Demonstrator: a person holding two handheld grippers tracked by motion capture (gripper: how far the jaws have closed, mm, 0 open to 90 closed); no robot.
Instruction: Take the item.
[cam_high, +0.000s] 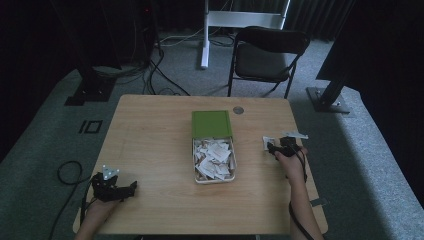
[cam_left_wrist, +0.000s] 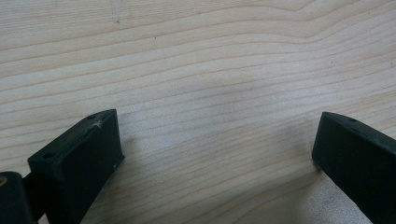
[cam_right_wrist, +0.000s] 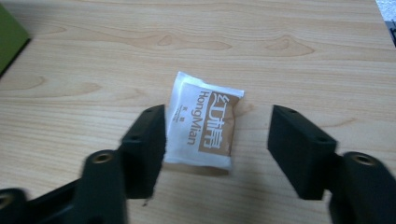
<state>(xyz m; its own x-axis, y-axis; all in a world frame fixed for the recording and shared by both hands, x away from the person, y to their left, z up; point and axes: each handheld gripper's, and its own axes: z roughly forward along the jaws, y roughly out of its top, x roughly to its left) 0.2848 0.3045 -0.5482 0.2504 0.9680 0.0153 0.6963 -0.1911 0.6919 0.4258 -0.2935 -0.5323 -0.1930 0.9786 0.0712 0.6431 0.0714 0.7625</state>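
Pale matt wood grain is seen on the table (cam_right_wrist: 303, 42), smooth white-and-brown wrapper on the sachet (cam_right_wrist: 203, 123) — matt black plastic on the right gripper (cam_right_wrist: 217, 140).

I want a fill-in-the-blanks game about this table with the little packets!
1. The right hand-held gripper has its jaws ____ around a white packet on the table.
2. The lid behind the box of packets is ____ in colour.
3. The word printed on the white packet in Latin letters is ____.
4. Between the jaws of the left hand-held gripper lies only bare ____.

Missing words: open; green; HongMian; wood
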